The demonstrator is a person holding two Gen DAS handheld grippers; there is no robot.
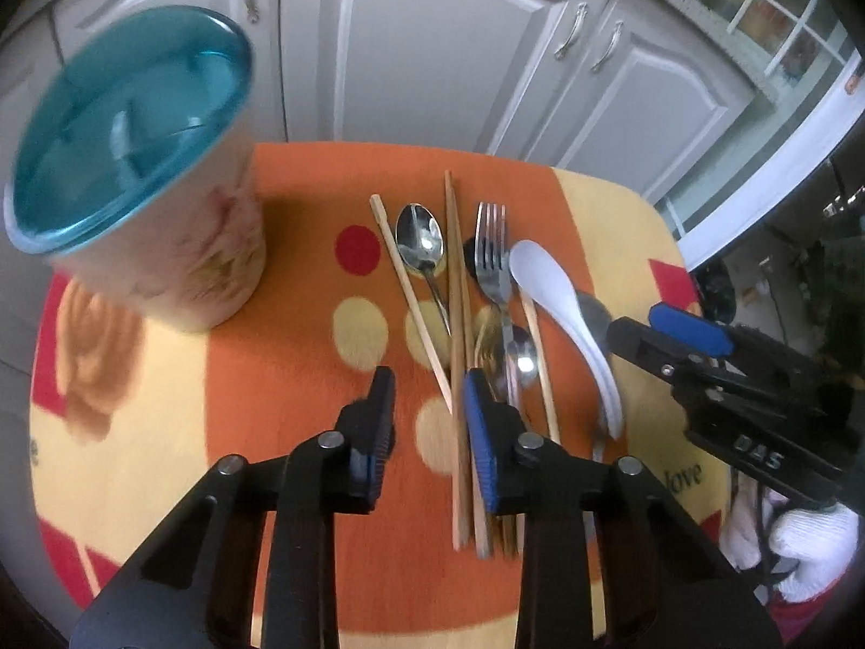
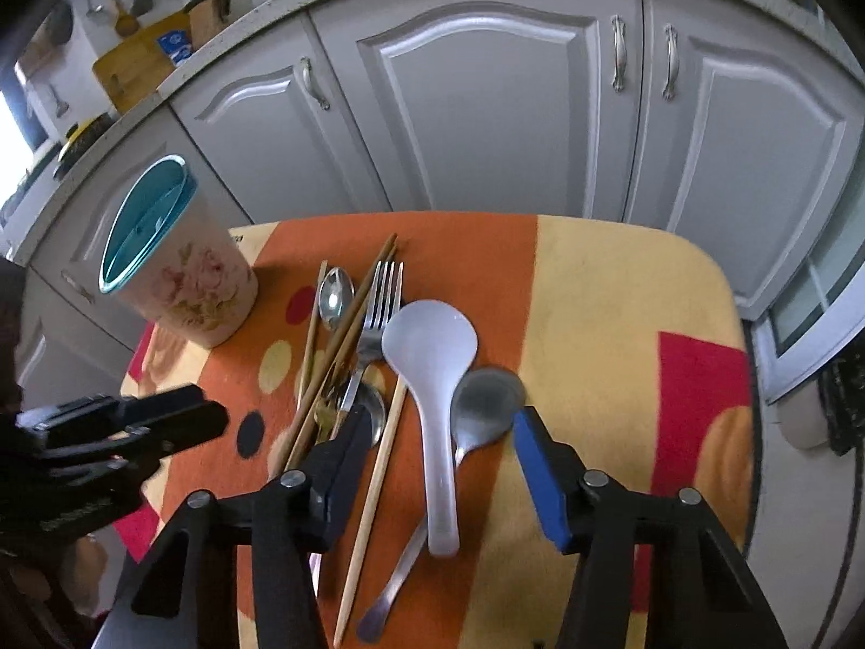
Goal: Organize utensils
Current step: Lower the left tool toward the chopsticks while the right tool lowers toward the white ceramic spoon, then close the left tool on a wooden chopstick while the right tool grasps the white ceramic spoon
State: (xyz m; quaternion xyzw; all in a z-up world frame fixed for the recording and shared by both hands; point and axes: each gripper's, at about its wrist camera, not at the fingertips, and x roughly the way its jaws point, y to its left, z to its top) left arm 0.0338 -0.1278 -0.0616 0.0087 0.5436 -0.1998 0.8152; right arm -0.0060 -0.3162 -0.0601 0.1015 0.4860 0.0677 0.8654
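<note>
— Where's the white spoon (image 2: 432,378) lying?

— On the mat (image 2: 621,324), handle pointing back at me, bowl away, right between my right gripper (image 2: 438,427) fingers, which gape wide and hold nothing.

— And the left?

— My left gripper (image 1: 430,411) is open, empty, farther off beside the chopsticks (image 1: 458,324); the right is nearer

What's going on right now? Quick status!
Left gripper and right gripper open, empty. Utensils piled loose on cloth. Holder lid on.
</note>
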